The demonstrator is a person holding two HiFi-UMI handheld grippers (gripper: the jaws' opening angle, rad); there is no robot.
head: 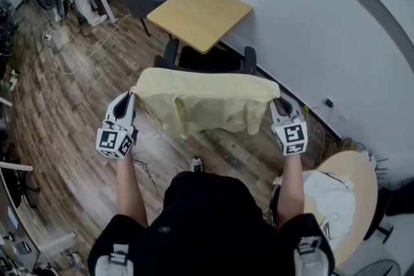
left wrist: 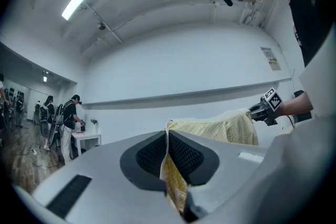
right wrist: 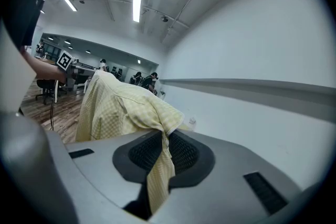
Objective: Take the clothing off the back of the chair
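Lift-off step: left gripper (head: 132, 97) and right gripper (head: 278, 104) each clamp a top corner of the shirt (head: 207, 100), seemingly clear of the chair (head: 208, 60) at 12 o'clock; next, carry it away.

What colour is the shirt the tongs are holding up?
Pale yellow with a fine check pattern. The shirt shows best in the right gripper view.

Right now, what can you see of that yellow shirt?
The shirt is pale yellow, of thin, finely checked cloth. It is stretched sideways like a banner, its lower edge sagging in folds. The left gripper pinches one upper end and the right gripper the other, both shut on it. It hangs in front of the dark chair; whether they touch I cannot tell.
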